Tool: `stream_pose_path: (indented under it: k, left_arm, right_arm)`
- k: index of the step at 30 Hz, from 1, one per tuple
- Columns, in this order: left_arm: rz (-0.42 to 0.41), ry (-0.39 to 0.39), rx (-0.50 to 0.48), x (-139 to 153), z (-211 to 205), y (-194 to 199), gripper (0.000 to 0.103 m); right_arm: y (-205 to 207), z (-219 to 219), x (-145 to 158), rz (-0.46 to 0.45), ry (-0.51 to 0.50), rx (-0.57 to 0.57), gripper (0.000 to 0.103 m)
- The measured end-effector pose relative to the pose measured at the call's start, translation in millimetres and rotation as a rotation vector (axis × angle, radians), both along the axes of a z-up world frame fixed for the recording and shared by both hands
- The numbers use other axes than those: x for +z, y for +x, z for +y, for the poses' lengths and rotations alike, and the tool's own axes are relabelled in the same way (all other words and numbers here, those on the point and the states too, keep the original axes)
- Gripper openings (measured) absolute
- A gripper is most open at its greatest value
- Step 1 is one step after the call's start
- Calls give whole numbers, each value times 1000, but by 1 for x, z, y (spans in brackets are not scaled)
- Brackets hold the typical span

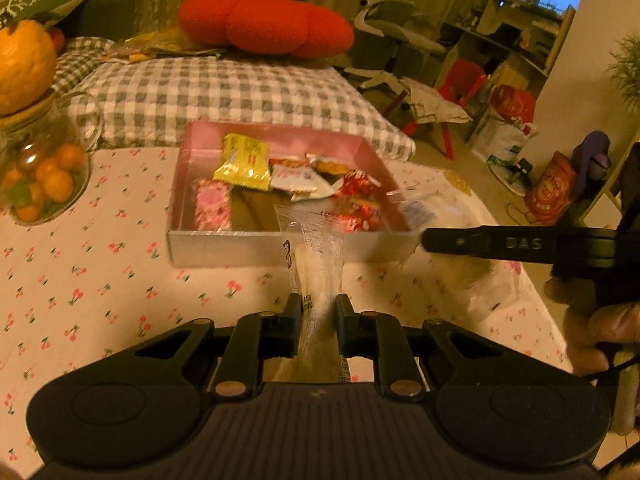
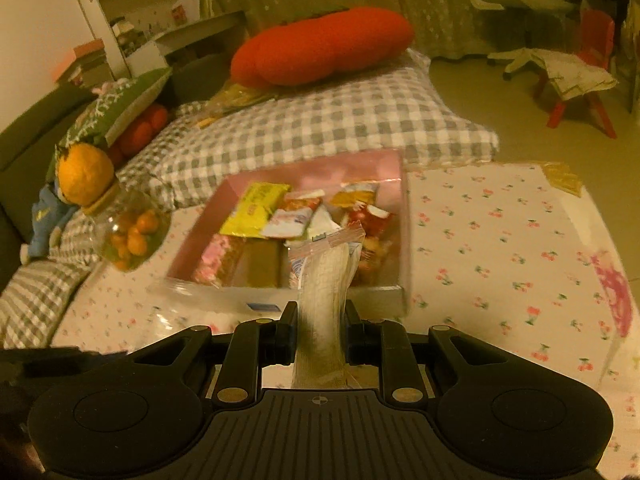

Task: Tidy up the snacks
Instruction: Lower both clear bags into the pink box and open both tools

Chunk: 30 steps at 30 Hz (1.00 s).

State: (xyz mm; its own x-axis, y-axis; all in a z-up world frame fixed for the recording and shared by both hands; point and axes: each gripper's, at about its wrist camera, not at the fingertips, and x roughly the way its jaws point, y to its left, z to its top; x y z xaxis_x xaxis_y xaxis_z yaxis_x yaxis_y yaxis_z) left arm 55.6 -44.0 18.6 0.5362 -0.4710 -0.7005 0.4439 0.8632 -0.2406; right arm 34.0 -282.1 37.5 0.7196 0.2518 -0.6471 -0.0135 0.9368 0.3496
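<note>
Cherry-print tablecloth (image 1: 100, 280); both grippers' jaws pinching clear snack packets (image 1: 318, 264); right gripper (image 1: 430, 241) marked "DAS".

The tablecloth (image 1: 100, 264) is white with small red cherries. On it the box (image 1: 280, 250) is pink inside with a silver near wall. In it lie a yellow packet (image 1: 242, 164), a pink-flowered packet (image 1: 214, 204) at the near left and red-and-white packets (image 1: 356, 184) on the right. Beyond, the quilt (image 1: 200, 92) is grey-and-white checked, the cushion (image 1: 264, 22) red. The far-left jar (image 1: 44, 172) holds orange fruit. Both grippers (image 1: 318, 306) (image 2: 320, 314) are black.
</note>
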Motion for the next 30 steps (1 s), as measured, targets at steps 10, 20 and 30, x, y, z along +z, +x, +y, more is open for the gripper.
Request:
stream_pose_path:
  k: [10,20,30]
  left_arm:
    - [-32,-24,78,16,-16,40,15]
    - [49,-37,163,1,-36,96,15]
    - [120,-89,212,-25,-46,126,15]
  right_arm:
    - [39,0,0,-18,73,0,20]
    - [75,-6,-15,-4,108,-13,21]
    - [94,-18,-29,-10,129,-38,21]
